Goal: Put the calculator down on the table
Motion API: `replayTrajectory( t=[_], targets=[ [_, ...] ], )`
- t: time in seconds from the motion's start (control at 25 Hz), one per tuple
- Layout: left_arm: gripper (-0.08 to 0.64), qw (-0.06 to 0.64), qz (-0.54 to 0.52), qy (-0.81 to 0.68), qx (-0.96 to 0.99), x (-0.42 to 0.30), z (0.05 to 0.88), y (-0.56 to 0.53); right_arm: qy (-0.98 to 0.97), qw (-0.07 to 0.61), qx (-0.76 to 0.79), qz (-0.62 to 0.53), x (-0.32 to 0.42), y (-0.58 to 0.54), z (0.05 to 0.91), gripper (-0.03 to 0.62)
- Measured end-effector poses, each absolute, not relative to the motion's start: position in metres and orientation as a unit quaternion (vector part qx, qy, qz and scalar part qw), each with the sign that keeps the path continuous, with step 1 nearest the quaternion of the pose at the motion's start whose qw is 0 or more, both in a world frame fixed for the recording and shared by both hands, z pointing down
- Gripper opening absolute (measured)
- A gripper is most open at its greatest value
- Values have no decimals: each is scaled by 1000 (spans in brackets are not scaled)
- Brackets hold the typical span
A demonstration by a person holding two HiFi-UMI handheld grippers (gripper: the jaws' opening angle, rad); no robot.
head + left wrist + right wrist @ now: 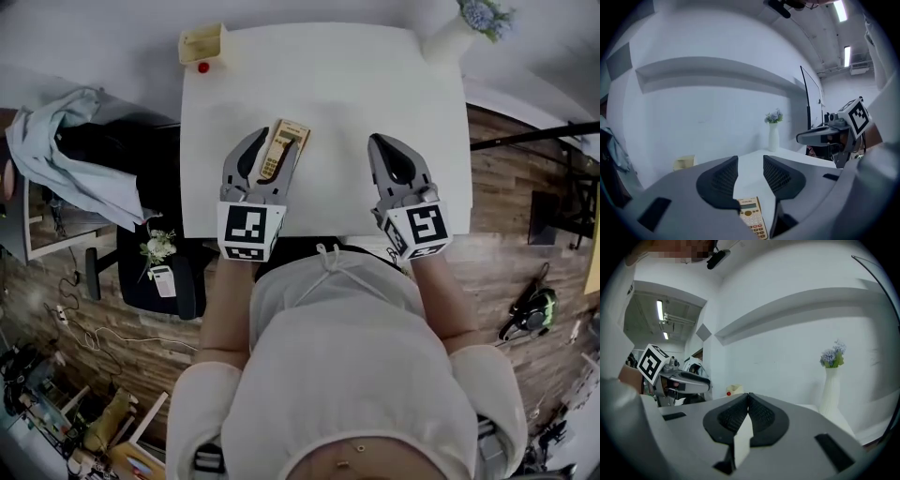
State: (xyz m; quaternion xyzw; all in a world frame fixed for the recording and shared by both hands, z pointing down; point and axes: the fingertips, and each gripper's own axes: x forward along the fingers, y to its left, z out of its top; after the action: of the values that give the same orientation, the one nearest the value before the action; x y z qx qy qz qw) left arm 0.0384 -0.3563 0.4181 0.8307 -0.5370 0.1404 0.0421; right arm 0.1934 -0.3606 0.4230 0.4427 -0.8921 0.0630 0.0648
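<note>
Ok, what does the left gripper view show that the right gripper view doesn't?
Only the left gripper view: the beige pocket calculator lying on the white table beneath the open left tongs, and the right tongs seen from outside. Only the right gripper view: the right tongs shut, the left tongs from outside, a small red object beside the pale yellow box. Both: the table, that box, the white vase of bluish flowers.

— Can you read any writing from here?
— No, nothing. The flat beige plastic calculator has a print line above its display, but it is too small. The white cube with black square patterns and the second such cube carry no letters.
— And the small white paper tag?
— Too small also.
</note>
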Motion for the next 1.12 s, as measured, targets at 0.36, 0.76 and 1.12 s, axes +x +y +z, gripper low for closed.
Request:
replayTrajectory(
  t=[0.36,0.76,1.12],
  targets=[
    [41,-11,90,-542,836,25,355,-321,-887,32,460,15,201,-335,373,5],
    [20,-43,58,-549,833,19,326,-292,-889,18,457,-6,206,-309,351,5],
    [20,-23,63,-523,850,31,329,-281,-898,21,439,-19,198,-292,347,3]
  ],
)
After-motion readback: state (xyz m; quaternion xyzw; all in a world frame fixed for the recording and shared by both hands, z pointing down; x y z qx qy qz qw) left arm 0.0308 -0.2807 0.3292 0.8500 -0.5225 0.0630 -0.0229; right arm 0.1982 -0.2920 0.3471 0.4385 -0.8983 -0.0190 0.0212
